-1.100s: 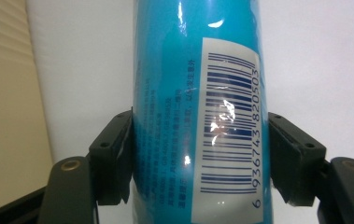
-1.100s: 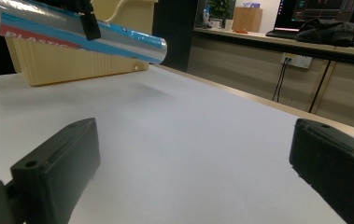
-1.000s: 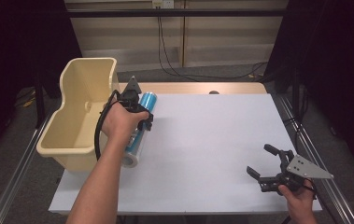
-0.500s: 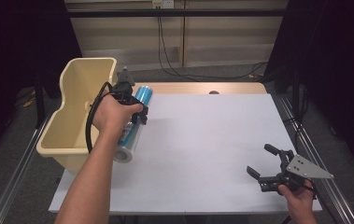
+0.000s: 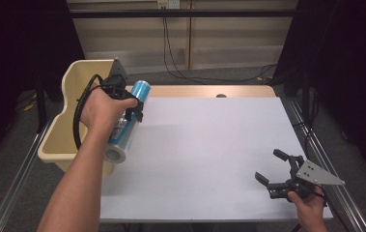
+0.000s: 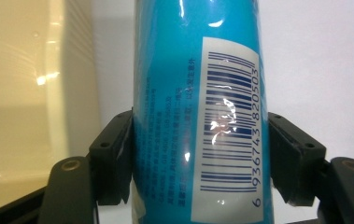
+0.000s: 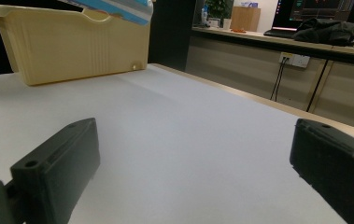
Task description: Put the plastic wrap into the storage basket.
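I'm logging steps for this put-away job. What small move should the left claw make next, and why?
Probably carry the can sideways over the bin. The left claw grips it clear of the table, beside the bin's rim, not yet above the opening.

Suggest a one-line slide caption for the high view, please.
Left gripper lifts a blue tube beside the cream bin; right gripper waits open.

The right tongs [image 7: 193,172] stand wide apart, nothing between the two black jaws, low over the white bench [image 7: 165,121]. Well ahead of them and to the left, a cream plastic bin [image 7: 72,42] sits on the bench. A blue can [image 7: 118,8] hangs tilted just above the bin's rim.
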Demonstrator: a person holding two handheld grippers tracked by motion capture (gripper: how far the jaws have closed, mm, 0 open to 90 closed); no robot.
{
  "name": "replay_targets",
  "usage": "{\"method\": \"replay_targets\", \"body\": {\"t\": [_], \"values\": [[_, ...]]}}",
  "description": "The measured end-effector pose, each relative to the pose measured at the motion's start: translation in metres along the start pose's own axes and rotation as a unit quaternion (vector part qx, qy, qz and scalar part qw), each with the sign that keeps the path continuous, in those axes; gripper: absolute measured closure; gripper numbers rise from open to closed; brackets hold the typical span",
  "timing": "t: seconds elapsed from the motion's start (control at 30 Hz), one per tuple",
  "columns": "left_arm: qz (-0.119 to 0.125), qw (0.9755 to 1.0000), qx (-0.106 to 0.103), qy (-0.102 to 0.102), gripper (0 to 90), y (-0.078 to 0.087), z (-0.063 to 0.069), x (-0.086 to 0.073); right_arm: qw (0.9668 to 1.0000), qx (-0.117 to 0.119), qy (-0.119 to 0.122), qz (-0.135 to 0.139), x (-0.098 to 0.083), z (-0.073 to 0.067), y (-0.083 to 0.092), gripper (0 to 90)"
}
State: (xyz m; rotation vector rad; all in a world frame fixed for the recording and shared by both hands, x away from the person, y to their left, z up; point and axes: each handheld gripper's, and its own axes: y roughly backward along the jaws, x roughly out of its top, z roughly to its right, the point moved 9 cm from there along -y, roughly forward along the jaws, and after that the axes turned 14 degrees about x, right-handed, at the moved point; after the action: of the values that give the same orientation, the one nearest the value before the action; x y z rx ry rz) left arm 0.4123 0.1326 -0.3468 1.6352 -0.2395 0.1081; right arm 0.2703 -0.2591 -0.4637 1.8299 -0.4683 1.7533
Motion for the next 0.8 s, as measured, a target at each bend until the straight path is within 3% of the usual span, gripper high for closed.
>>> {"method": "replay_targets", "body": {"t": [0.5, 0.73, 0.8], "values": [[0.011, 0.9996, 0.004, 0.027, 32.6, 0.019, -0.041, -0.005, 1.0000, -0.001, 0.002, 0.001, 0.001, -0.001, -0.002, 1.2], [0.023, 0.9992, -0.007, 0.032, 32.6, 0.029, -0.045, -0.004, 1.0000, 0.000, 0.000, -0.001, 0.000, -0.001, -0.002, 1.2], [0.027, 0.9992, 0.002, 0.030, 32.5, 0.034, -0.046, -0.002, 1.0000, 0.001, 0.001, -0.001, 0.000, -0.001, -0.002, 1.2]]}}
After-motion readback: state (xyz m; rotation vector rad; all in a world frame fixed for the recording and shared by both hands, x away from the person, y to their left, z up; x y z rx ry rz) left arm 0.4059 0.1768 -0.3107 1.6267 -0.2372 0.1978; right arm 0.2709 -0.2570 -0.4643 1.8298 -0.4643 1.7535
